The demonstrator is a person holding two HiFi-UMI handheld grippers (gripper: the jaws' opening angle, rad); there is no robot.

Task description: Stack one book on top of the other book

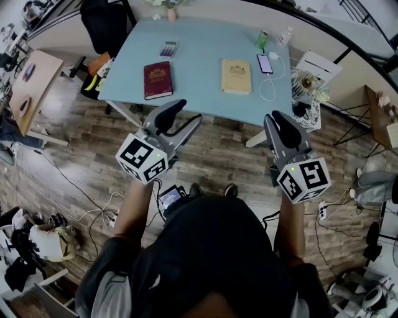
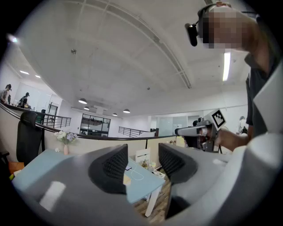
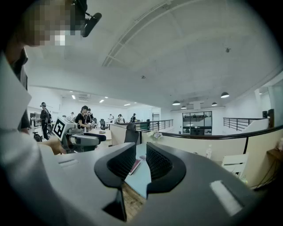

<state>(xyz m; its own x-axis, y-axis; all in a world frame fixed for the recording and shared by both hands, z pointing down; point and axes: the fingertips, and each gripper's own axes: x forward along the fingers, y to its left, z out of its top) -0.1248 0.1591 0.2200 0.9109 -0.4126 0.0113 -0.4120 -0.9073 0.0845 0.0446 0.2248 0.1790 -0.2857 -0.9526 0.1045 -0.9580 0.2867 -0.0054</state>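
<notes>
Two books lie apart on the light blue table [image 1: 199, 93]: a dark red book [image 1: 157, 79] at the left and a tan book [image 1: 236, 76] at the right. Both grippers hover over the wooden floor, short of the table's near edge. My left gripper [image 1: 186, 112] [image 2: 143, 163] is open and empty, and a bit of the tan book [image 2: 127, 178] shows between its jaws. My right gripper [image 1: 278, 117] [image 3: 141, 159] is open by only a narrow gap with nothing in it. Through that gap I see the red book [image 3: 134, 167].
On the table are a calculator [image 1: 168, 48], a phone [image 1: 265, 63] with a white cable [image 1: 268, 87], a green bottle [image 1: 262, 39], a clear bottle [image 1: 285, 36] and a flower vase [image 1: 171, 12]. A black chair [image 1: 106, 25] stands at the far left, a white chair [image 1: 317, 65] at the right.
</notes>
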